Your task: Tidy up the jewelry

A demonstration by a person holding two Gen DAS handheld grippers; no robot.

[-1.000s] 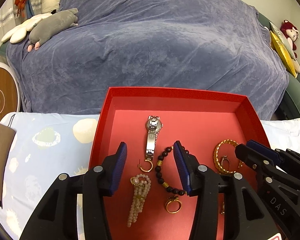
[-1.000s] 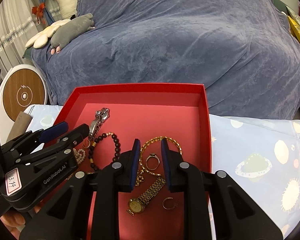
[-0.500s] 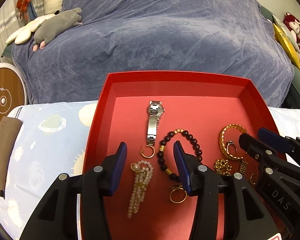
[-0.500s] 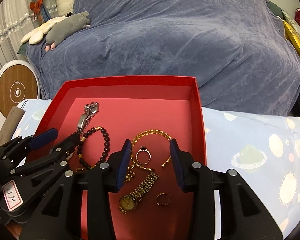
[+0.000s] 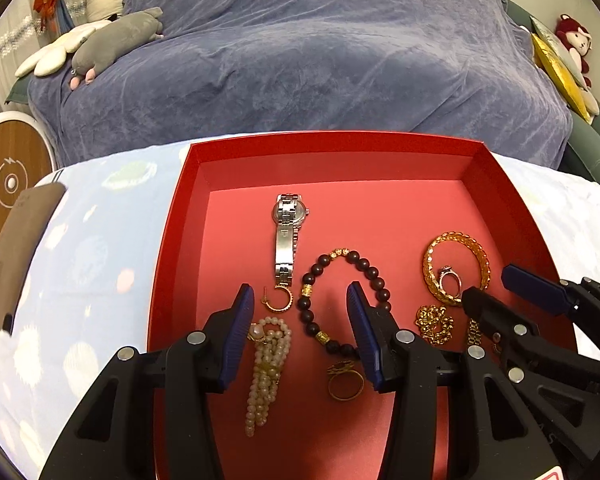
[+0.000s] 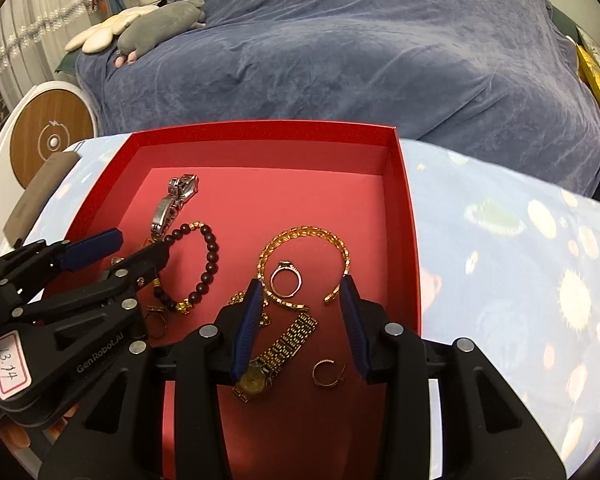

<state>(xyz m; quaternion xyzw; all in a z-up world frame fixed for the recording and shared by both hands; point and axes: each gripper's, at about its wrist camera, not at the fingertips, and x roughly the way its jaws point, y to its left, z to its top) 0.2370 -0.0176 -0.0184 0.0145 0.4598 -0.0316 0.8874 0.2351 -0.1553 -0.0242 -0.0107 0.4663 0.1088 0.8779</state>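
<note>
Since the earlier frames the right gripper [image 6: 300, 308] is spreading from nearly closed to wide, and both grippers are easing back from the red tray [image 5: 172, 248], which now shows more of its floor.

Gem-set ring [image 6: 286, 278] is lying flat inside the curve of the open gold bangle [image 6: 304, 236], near the tray's right wall. Right gripper is hovering spread over it, holding nothing. Left gripper [image 5: 300, 300] is also spread and empty, straddling the dark bead bracelet [image 5: 340, 292].

Judgement: ring looks the likely target. Thin hard hoop on smooth card (apt to skid), so descend straight, fingers astride the band, clear of the bangle.

Textures: bangle is showing chunky links; gold watch [image 6: 276, 356] a fine mesh strap; steel watch [image 5: 288, 236] flat links; pearl tassel [image 5: 266, 368] limp strands. Small hoop earring [image 6: 326, 372] is lying beside the gold watch.
</note>
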